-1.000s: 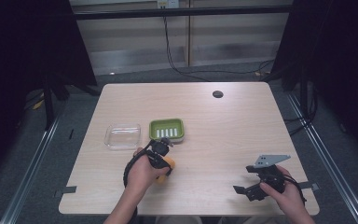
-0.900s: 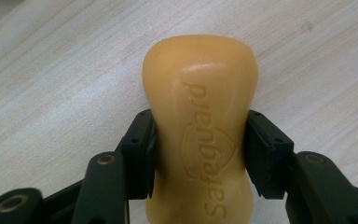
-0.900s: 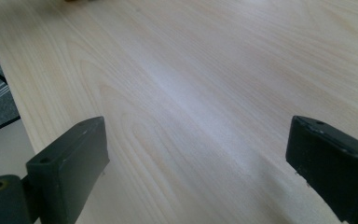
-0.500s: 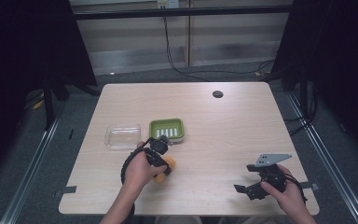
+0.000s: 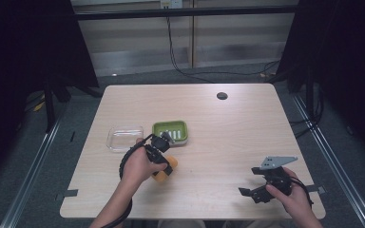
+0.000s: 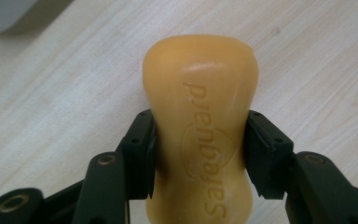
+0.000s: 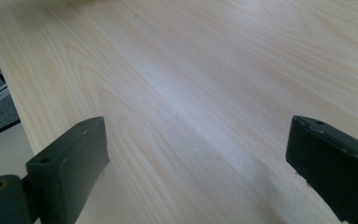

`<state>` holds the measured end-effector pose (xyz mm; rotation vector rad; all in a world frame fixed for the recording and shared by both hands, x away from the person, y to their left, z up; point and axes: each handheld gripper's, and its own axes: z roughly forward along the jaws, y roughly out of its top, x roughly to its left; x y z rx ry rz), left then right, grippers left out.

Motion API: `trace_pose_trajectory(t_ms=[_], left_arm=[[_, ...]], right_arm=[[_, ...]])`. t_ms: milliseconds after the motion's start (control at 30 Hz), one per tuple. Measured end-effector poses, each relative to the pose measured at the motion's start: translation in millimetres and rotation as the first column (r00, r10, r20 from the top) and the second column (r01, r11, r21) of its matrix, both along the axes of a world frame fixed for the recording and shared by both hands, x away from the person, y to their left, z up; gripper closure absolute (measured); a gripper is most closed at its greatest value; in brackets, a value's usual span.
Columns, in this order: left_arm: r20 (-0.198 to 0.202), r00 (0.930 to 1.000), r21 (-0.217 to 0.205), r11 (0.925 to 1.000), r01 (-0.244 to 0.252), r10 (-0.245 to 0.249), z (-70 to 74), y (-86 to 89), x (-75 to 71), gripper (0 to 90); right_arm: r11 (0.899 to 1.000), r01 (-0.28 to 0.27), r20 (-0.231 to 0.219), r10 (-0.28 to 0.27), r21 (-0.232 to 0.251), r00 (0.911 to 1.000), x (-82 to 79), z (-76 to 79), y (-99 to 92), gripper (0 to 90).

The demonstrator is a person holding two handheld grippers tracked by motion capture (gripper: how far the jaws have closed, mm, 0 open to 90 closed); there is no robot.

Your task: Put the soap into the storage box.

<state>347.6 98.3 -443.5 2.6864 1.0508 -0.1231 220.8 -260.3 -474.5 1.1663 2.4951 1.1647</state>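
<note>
Gripping a yellow-orange bar of soap at its waist, left gripper with both black pads pressed against the soap's sides, bar lying on the pale wooden table. Seen from the high view, left gripper and soap near the table's front edge, just in front of a green soap dish, with a clear plastic lid beside that dish. Compared with a second ago, hardly any shift in hand or soap: grip settled, bar not yet lifted. Likely next step, judging from the layout: carrying the soap to the dish. Resting at front right, right gripper, jaws spread wide over bare wood, holding nothing.
</note>
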Motion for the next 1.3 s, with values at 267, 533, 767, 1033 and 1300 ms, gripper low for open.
trace_pose_trajectory(t_ms=[267,533,767,1033,1300], left_arm=[[-0.003,0.9996,0.010,0.9996,0.027,-0.027,8.1,2.4,7.5,50.0],[-0.021,0.9974,0.031,0.9971,0.070,-0.069,10.9,1.6,17.3,50.0],[-0.024,0.9953,0.029,0.9951,0.095,-0.094,12.3,0.4,23.7,50.0],[-0.025,0.9944,0.044,0.9937,0.103,-0.102,15.0,-3.6,29.7,50.0],[-0.025,0.9933,0.045,0.9925,0.114,-0.113,17.0,-6.4,36.6,50.0]], right_arm=[[1.000,-0.002,-0.006,0.002,0.000,1.0000,0.0,-0.7,0.8,5.2],[1.000,-0.002,-0.010,0.002,-0.001,0.9999,-0.2,-0.7,0.1,5.2],[1.000,-0.003,-0.009,0.003,0.000,1.0000,0.7,-1.6,-0.7,5.2],[1.000,-0.005,-0.010,0.005,0.001,0.9999,0.5,-1.4,-0.5,5.2],[1.000,0.001,-0.008,-0.001,0.009,1.0000,0.8,-1.3,-2.9,5.2]])
